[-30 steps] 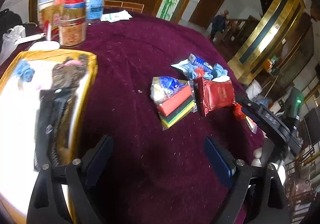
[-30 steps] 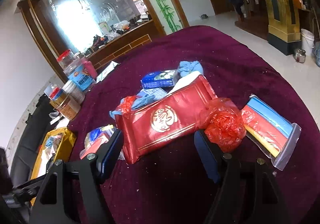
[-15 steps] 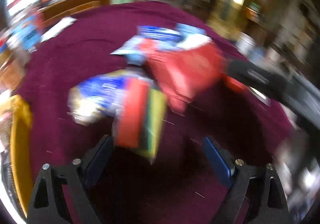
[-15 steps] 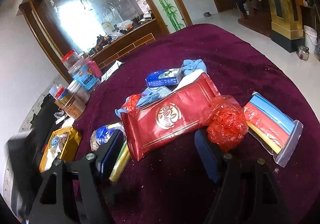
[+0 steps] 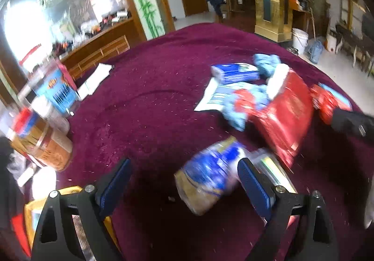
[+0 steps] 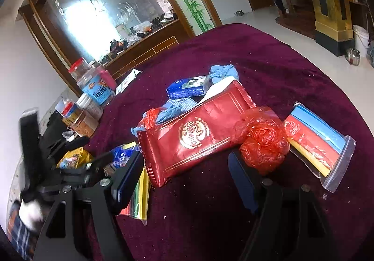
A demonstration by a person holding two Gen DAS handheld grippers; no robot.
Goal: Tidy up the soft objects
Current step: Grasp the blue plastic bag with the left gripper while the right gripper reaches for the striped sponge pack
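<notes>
Most of the soft goods lie unsorted on the maroon tablecloth: red foil pouch, red plastic bag, blue cloth, while the left gripper, jaws wide, nears a blurred, seemingly blue packet; the right gripper hovers open, empty.

Soft items are lying clustered on the maroon desk. A red foil pack with a gold emblem is lying flat at frame centre, long axis running diagonally. A crumpled red plastic bag is touching its right end. A clear zip bag of coloured sponges is lying flat at right. A blue cloth and a blue packet are sitting above the pack. A blue-and-white bag, blurred, is lying at lower centre in the left view.
</notes>
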